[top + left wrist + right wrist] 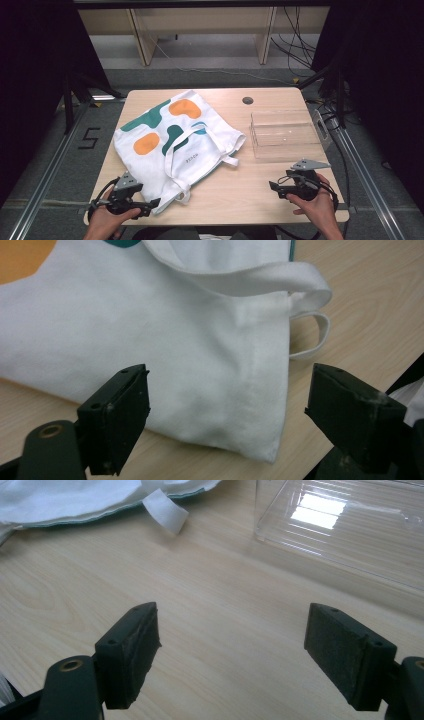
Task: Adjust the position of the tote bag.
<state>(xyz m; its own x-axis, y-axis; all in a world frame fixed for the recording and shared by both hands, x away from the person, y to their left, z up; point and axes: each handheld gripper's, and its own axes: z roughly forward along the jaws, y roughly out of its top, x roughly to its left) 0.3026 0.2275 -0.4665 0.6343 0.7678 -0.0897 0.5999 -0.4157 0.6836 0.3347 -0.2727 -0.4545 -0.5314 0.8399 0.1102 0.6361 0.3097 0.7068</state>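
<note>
A white tote bag [175, 142] with green and orange blobs lies flat on the left half of the wooden table [250, 192], turned at an angle so that one corner points toward the near left edge. Its two white handles [187, 150] trail across the cloth toward the table's middle, one loop ending just past the bag's right edge. The left gripper [154, 203] sits at the near left corner of the table, held in the person's left hand [102, 220], its tips just at the bag's near corner; in the left gripper view its jaws stand spread wide with that white corner [260, 440] lying between and beyond them, the pads not touching the cloth. A handle loop [315, 325] rests on the wood past the bag's seam there. The right gripper [272, 186] rests near the right front edge in the right hand [315, 205], well apart from the bag, jaws likewise spread over bare wood with nothing between them. A clear plastic box [285, 132] stands on the right side of the table, beyond the right gripper; in the right gripper view its wall [350, 535] rises at upper right, and a handle end [165, 510] of the bag shows at upper left
</note>
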